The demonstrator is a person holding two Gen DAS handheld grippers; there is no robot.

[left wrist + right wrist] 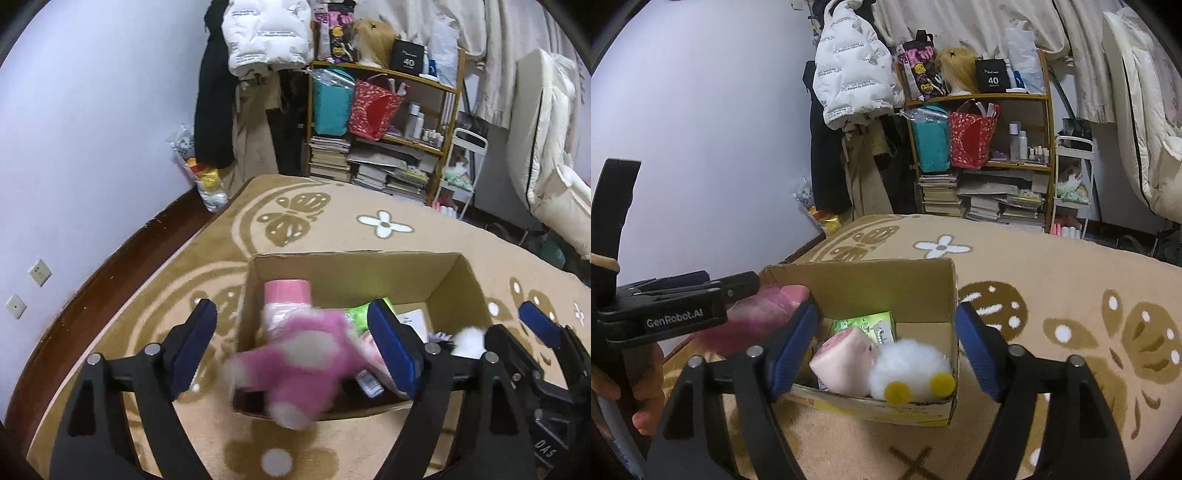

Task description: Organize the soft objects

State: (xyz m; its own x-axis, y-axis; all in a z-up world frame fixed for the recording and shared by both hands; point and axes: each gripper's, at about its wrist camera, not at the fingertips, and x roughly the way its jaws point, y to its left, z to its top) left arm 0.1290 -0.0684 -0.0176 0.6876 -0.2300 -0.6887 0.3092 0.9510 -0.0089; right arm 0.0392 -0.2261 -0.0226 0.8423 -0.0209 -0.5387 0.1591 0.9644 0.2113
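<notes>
On a tan rug point(1052, 266) patterned with butterflies and white flowers, an open cardboard box point(871, 280) holds four soft items visible from the right wrist view: a white pompom toy with two yellow spots point(908, 373), a pale pink roll point(842, 365) leaning against it, a green packet point(866, 325) behind both, and, at the box's left wall, a pink plush toy point(295, 354), blurred and lying across the near-left corner with its long axis running from the box interior out over the near rim. The left hand-held gripper point(291, 343) stands spread wide, its blue pads clear of the plush between them. The right hand-held gripper point(886, 347) is likewise spread, straddling the box with nothing pinched. A person's hand point(639, 384) grips the left tool's handle beside the box. Beyond the box, against the far wall, stand one wooden shelf point(982, 147) crowded with bags, bottles and stacked books, and a white puffer jacket point(849, 74) hanging left of the shelf.
</notes>
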